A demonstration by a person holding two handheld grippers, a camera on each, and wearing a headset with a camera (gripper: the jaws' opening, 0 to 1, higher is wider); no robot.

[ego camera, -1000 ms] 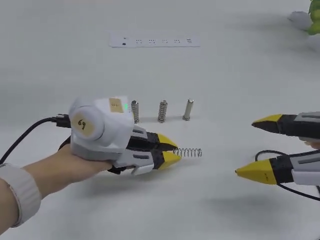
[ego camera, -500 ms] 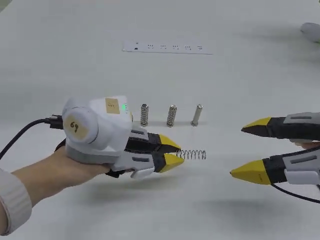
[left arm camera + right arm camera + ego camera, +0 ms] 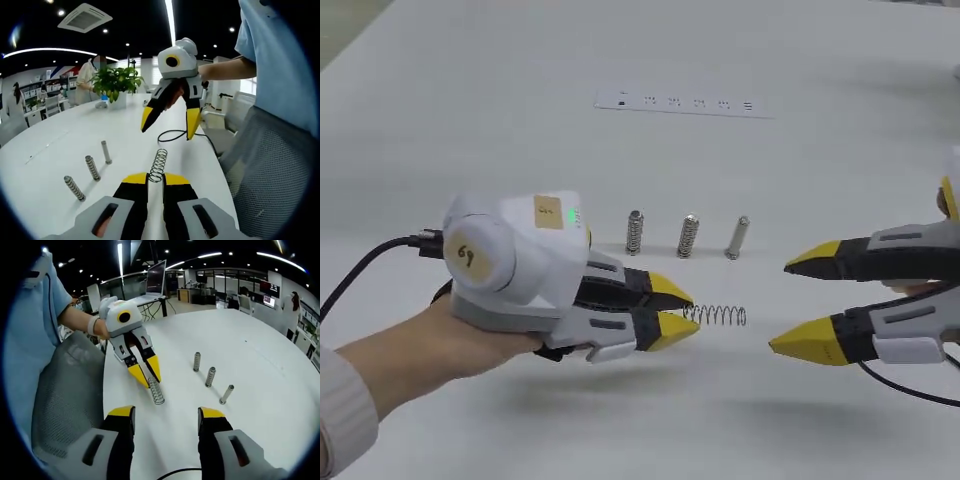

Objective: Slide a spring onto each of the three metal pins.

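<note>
Left gripper: your left gripper (image 3: 685, 310) sits left of centre in the head view, with its yellow tips pinched together on one end of the loose spring (image 3: 718, 316).
Loose spring: it is thin, silvery, open-coiled wire. It sticks out from those tips toward the right of the frame, in the gap between your two grippers.
Right gripper: your right gripper (image 3: 782, 306) comes in from the right edge, jaws wide apart and holding nothing, tips facing the spring's free end.
Pins: three stand upright in a row just above the spring in the frame. The left pin (image 3: 635, 232) and middle pin (image 3: 688, 236) each wear a coil, and the right pin (image 3: 738, 238) is bare, smooth metal.
Table: the white table (image 3: 520, 80) has a power strip (image 3: 685, 103) lying at upper centre.
</note>
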